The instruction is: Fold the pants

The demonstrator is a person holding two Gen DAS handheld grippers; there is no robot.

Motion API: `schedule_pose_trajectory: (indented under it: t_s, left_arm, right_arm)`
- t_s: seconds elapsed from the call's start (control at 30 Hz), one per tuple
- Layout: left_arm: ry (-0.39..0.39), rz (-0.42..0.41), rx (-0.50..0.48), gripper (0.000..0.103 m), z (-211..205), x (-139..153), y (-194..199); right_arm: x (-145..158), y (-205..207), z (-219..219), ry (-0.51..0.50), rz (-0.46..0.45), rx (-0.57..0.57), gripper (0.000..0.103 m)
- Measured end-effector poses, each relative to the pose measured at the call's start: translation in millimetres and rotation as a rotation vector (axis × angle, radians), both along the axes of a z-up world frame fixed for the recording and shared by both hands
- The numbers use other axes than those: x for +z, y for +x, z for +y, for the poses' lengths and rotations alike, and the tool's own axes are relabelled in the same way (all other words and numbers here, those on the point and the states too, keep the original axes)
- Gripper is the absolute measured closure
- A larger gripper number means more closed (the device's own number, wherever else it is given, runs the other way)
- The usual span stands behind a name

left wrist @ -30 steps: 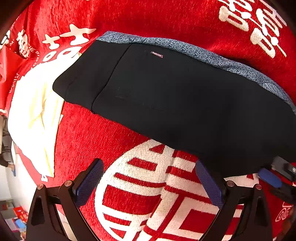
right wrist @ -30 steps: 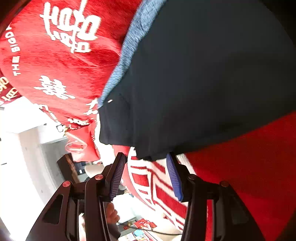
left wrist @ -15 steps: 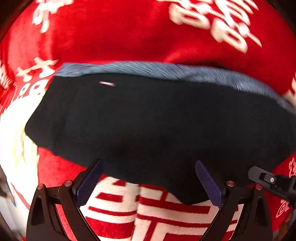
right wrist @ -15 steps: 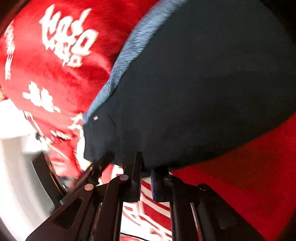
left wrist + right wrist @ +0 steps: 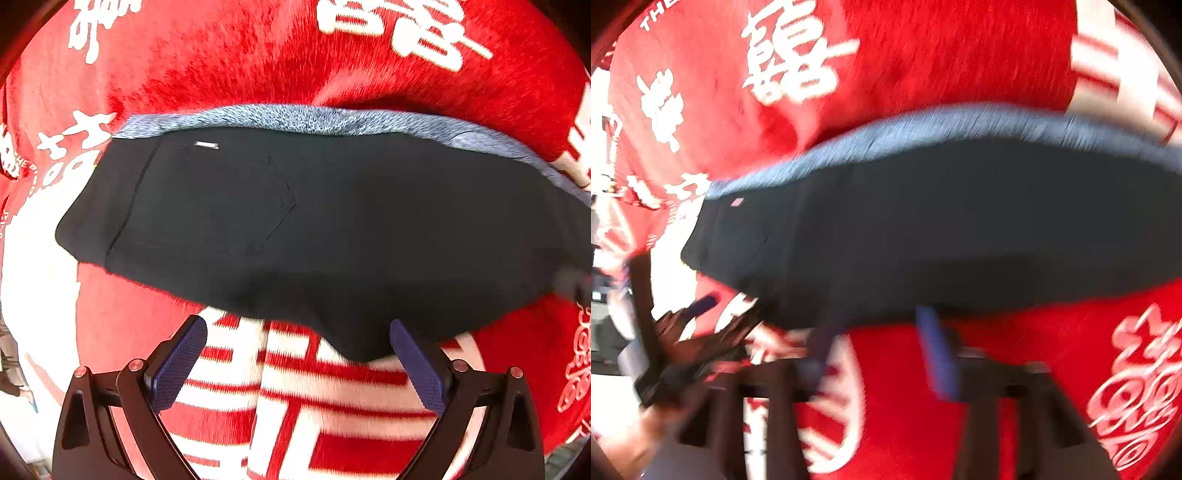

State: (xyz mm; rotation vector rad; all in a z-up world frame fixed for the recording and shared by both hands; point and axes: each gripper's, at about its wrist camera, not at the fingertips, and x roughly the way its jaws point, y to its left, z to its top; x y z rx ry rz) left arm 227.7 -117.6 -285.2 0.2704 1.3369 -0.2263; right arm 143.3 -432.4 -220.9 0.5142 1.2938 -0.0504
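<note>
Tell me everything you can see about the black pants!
The pants are black, smooth cloth with a fuzzy blue-grey lining showing along the far edge. They lie flat, folded lengthwise, on the red blanket. A back pocket and a small tag sit near the waist at the left end. The left gripper, open, hovers at the near edge without touching. The right view is too blurred to tell contact.
</note>
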Motion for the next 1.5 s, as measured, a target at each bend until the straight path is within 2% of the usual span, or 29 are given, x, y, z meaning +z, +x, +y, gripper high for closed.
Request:
schedule_pose_trajectory:
  t_s: [0.1,0.2,0.3,0.47,0.63,0.77,0.93,1.07,1.17,1.37,1.5]
  left_arm:
    - [-0.004,0.014,0.007,0.003,12,16,-18]
    - [0.008,0.042,0.017,0.003,38,34,-47]
    - [0.077,0.069,0.047,0.003,71,41,-78]
    - [0.171,0.191,0.253,0.003,133,49,-139]
    - [0.27,0.231,0.443,0.003,178,64,-203]
    - [0.272,0.254,0.545,0.003,189,85,-258]
    - [0.251,0.284,0.528,0.003,183,102,-296]
    - [0.198,0.311,0.421,0.003,171,104,-307]
    - [0.197,0.326,0.353,0.003,176,101,-338]
    - [0.245,0.443,0.419,0.003,225,91,-422]
    - [0.255,0.547,0.51,0.003,263,87,-493]
  right_arm:
    - [-35,13,-10,0.022,0.115,0.028,0.025]
    - [-22,10,-1,0.009,0.091,0.084,0.025]
    - [-9,-7,3,0.085,0.092,0.083,0.025]
    - [5,-41,3,0.154,0.129,0.083,0.022]
    - [17,-65,-3,0.141,0.146,0.138,0.018]
    - [28,-89,-21,0.117,0.181,0.191,0.018]
    - [54,-116,-49,0.059,0.182,0.164,0.018]
    - [76,-146,-62,-0.008,0.158,0.105,0.017]
    - [78,-168,-61,-0.022,0.179,0.085,0.017]
    - [94,-200,-28,-0.046,0.17,0.09,0.017]
    - [105,-209,-5,-0.042,0.16,0.102,0.017]
